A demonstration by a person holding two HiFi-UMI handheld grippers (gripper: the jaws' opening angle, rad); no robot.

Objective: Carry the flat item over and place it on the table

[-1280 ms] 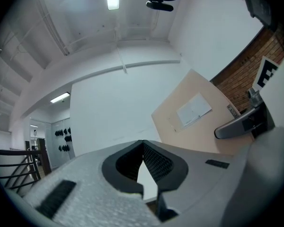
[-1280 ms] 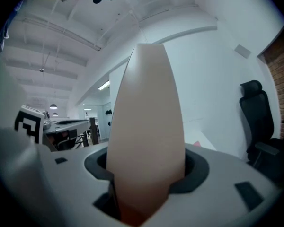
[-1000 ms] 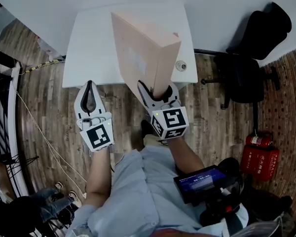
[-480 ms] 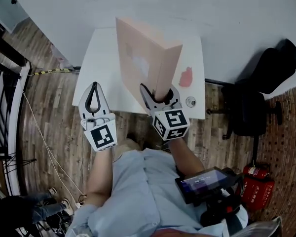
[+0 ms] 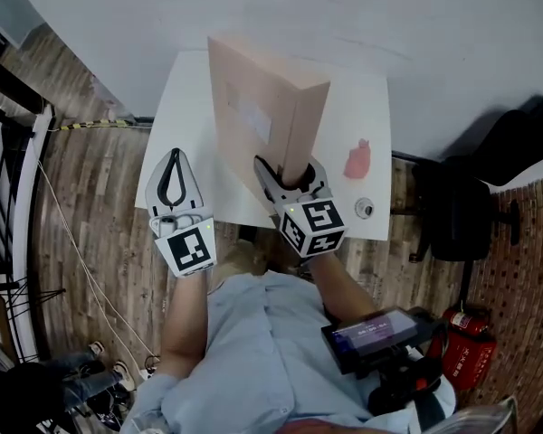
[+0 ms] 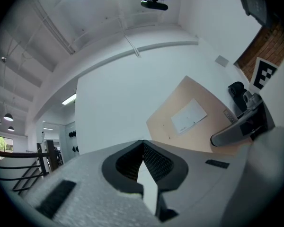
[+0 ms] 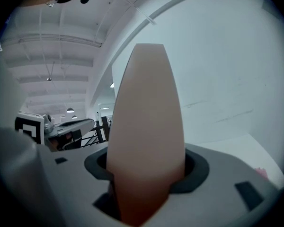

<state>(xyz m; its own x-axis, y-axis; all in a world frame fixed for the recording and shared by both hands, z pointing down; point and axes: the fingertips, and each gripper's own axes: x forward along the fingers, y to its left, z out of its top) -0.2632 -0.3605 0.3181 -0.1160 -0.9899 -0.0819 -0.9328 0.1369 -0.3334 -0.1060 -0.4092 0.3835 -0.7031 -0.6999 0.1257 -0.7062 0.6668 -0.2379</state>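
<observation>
One pair of jaws, on your right gripper [image 5: 286, 175], pinches one edge of the upright cardboard parcel [image 5: 253, 116] above the white bench [image 5: 185, 134], left gripper [image 5: 173, 156] closed and empty, so it could lever loose.

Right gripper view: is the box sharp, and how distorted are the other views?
Right gripper view: the box looks soft and bulges, close to the lens. Left gripper view: strong fisheye, dark corners, bent ceiling lines. Head view: sharp, evenly lit.
</observation>
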